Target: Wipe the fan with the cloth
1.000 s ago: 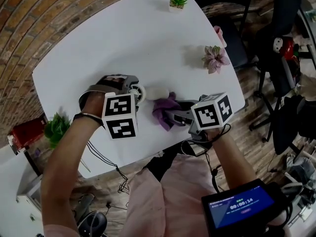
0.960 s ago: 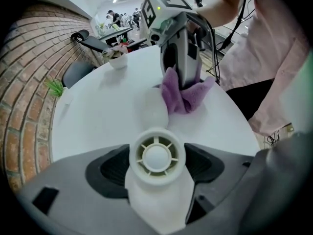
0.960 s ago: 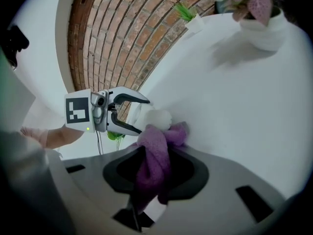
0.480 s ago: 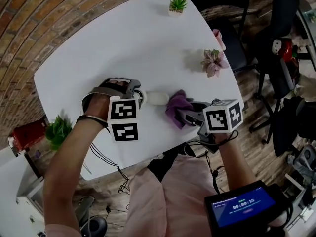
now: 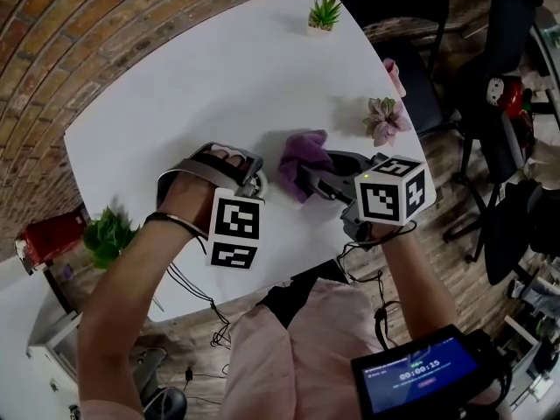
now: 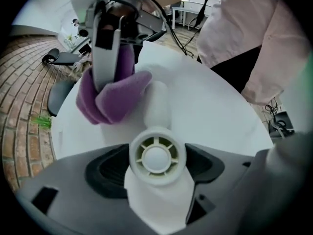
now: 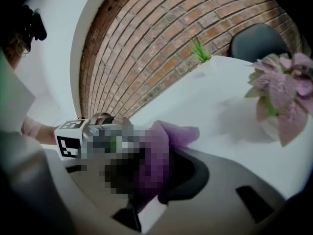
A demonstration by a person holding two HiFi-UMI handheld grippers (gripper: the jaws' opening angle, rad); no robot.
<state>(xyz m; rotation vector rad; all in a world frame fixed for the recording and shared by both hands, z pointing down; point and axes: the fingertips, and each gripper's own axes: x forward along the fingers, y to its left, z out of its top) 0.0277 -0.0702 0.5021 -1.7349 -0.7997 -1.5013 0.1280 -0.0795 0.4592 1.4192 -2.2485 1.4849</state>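
Note:
A small white fan (image 6: pixel 156 156) is clamped between the pads of my left gripper (image 6: pixel 156 163), its round head facing the camera and its handle (image 6: pixel 157 109) lying on the white table (image 5: pixel 175 94). My right gripper (image 5: pixel 308 177) is shut on a purple cloth (image 5: pixel 300 157), which rests against the handle. The left gripper view shows that cloth (image 6: pixel 111 98) bunched at the handle's left side. In the right gripper view the cloth (image 7: pixel 172 137) sticks out of the right gripper (image 7: pixel 164 173). From the head view the fan (image 5: pixel 255 182) is mostly hidden by my left gripper (image 5: pixel 248 180).
A pink succulent (image 5: pixel 385 119) stands near the table's right edge and a green plant (image 5: pixel 325 10) at the far corner. Another green plant (image 5: pixel 106 233) sits off the table at left. Dark chairs (image 5: pixel 411 24) crowd the right side. A screen (image 5: pixel 418 374) hangs at my waist.
My right gripper has carried the cloth away from me and leftward, onto the fan's handle, which showed bare before. The left gripper has turned slightly but still holds the fan.

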